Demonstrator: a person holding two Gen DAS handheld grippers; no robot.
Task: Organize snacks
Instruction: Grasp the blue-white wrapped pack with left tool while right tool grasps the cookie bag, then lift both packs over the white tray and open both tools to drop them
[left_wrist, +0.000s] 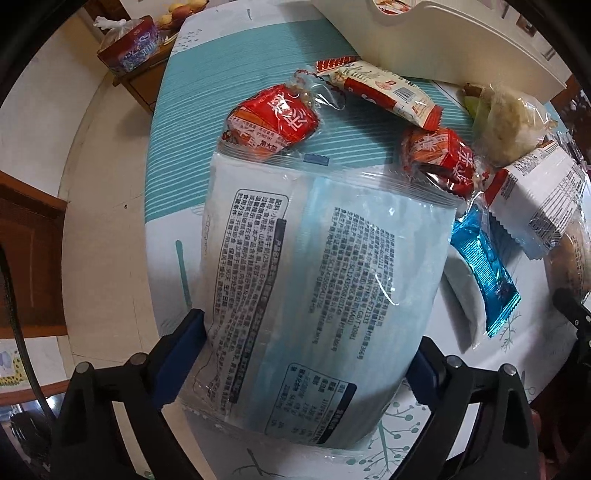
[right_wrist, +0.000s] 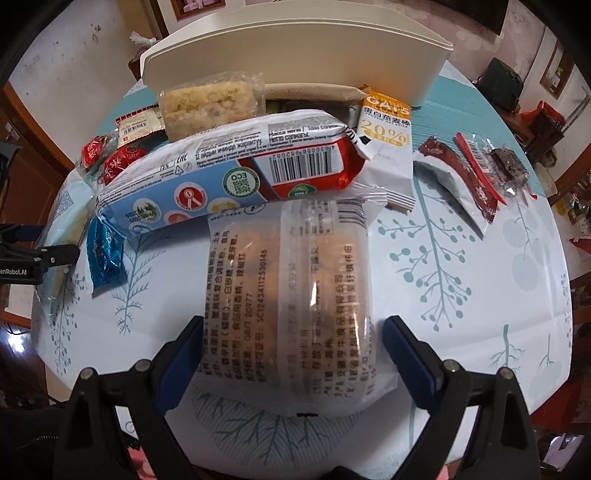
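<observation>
My left gripper (left_wrist: 306, 354) is shut on a large light-blue snack packet (left_wrist: 306, 280), its blue pads pressing both sides, and holds it over the round table. My right gripper (right_wrist: 291, 347) stands open around a white translucent packet of brown cakes (right_wrist: 291, 291) that lies on the tablecloth; small gaps show between pads and packet. A white bin (right_wrist: 295, 51) stands at the table's far side, also in the left wrist view (left_wrist: 443, 40). Loose snacks lie before it: red candies (left_wrist: 273, 118), a blue wrapper (left_wrist: 484, 273), a long blue-and-red packet (right_wrist: 229, 173).
A rice-crisp bar (right_wrist: 210, 103), an oat bar (right_wrist: 388, 147) and dark red bars (right_wrist: 476, 173) lie near the bin. The table edge (left_wrist: 147, 206) drops to a tiled floor on the left, with a wooden stool and a bag (left_wrist: 129, 48) beyond.
</observation>
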